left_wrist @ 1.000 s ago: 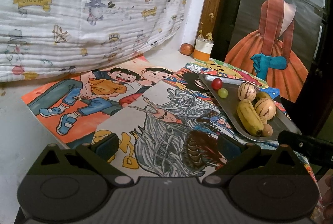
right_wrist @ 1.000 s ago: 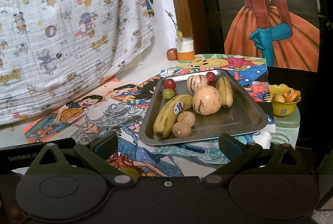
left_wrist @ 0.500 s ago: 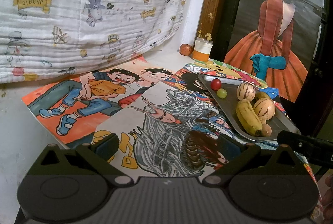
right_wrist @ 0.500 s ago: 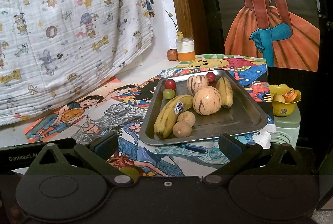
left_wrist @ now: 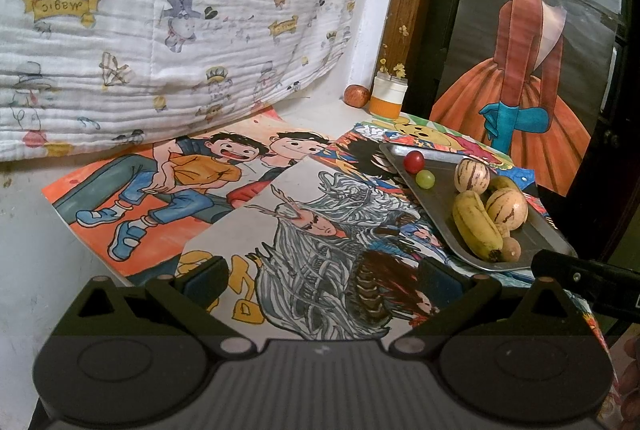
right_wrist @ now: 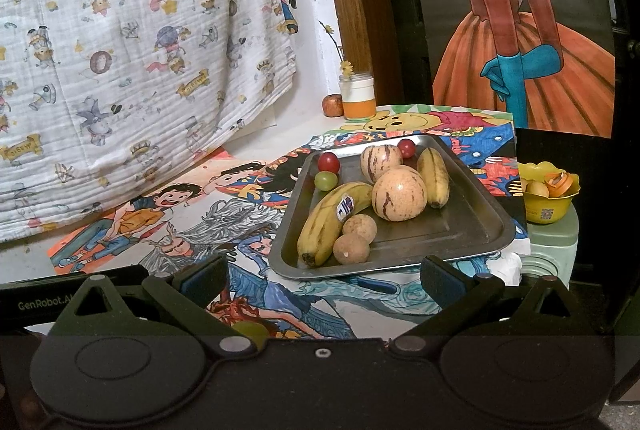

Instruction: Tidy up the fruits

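A metal tray point(right_wrist: 460, 230) sits on colourful drawings and holds two bananas point(right_wrist: 332, 218), two striped melons point(right_wrist: 398, 194), two small brown fruits point(right_wrist: 352, 248), two red tomatoes point(right_wrist: 329, 162) and a green grape point(right_wrist: 325, 180). A green grape point(right_wrist: 250, 330) lies just under my right gripper. My right gripper point(right_wrist: 324, 278) is open and empty, just short of the tray's near edge. My left gripper point(left_wrist: 320, 276) is open and empty over the drawings, left of the tray point(left_wrist: 444, 186).
A small apple point(right_wrist: 333, 105) and an orange-and-white jar point(right_wrist: 359, 102) stand at the back by the wall. A yellow bowl point(right_wrist: 548, 206) with bits in it sits on a green stand right of the table. A patterned blanket point(left_wrist: 160, 22) hangs at the back left.
The left view has shifted slightly; the tray sits a touch further left and lower in it. The right view is almost unchanged. Both grippers stay open.
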